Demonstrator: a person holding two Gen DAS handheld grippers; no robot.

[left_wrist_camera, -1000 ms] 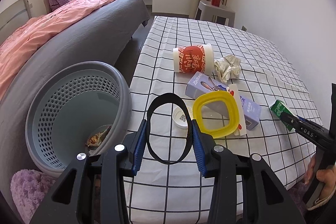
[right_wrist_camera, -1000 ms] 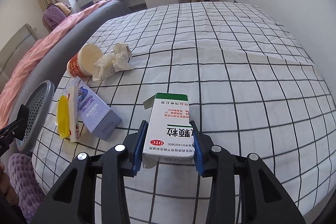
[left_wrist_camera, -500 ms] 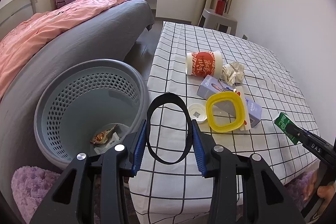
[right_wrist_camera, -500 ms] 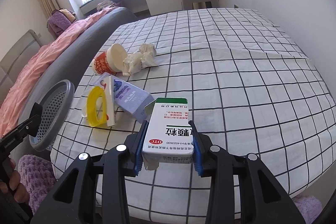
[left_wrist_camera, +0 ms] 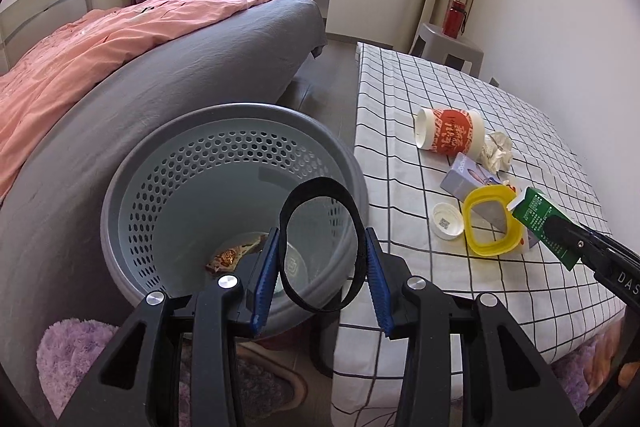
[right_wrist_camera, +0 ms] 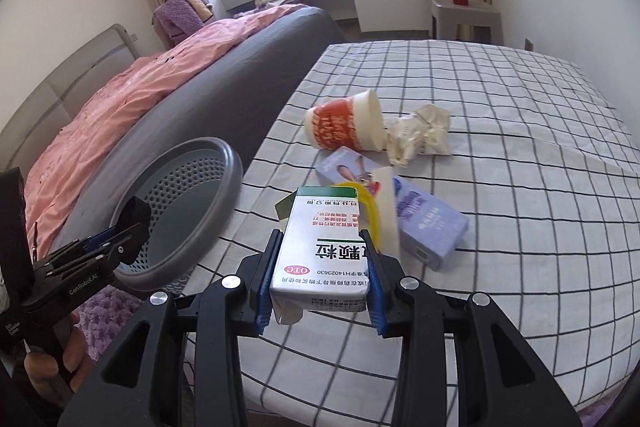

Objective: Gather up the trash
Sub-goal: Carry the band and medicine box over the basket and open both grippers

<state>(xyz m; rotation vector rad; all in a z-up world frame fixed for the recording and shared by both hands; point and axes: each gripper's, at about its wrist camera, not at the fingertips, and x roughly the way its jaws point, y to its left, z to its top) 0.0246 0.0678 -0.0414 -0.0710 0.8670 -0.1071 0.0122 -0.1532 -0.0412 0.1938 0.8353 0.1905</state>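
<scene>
My left gripper (left_wrist_camera: 322, 259) is shut on a black ring-shaped band (left_wrist_camera: 352, 211) and holds it above the grey perforated trash basket (left_wrist_camera: 168, 171), which has a wrapper at its bottom. My right gripper (right_wrist_camera: 320, 267) is shut on a white and green medicine box (right_wrist_camera: 324, 247) above the checked table edge; the box also shows in the left wrist view (left_wrist_camera: 540, 219). On the checked cloth lie a red and white cup (left_wrist_camera: 450, 135), crumpled paper (left_wrist_camera: 498, 151), a purple carton (right_wrist_camera: 424, 219), a yellow ring lid (left_wrist_camera: 492, 223) and a white cap (left_wrist_camera: 447, 221).
A bed with grey sheet and pink duvet (left_wrist_camera: 100, 47) runs along the left. A purple rug (left_wrist_camera: 72, 351) and a slipper lie on the floor by the basket. A grey stool with a red bottle (left_wrist_camera: 456, 15) stands at the far wall.
My left gripper has carried the black band left from over the table to over the basket. My right gripper has lifted the medicine box and moved it left toward the basket.
</scene>
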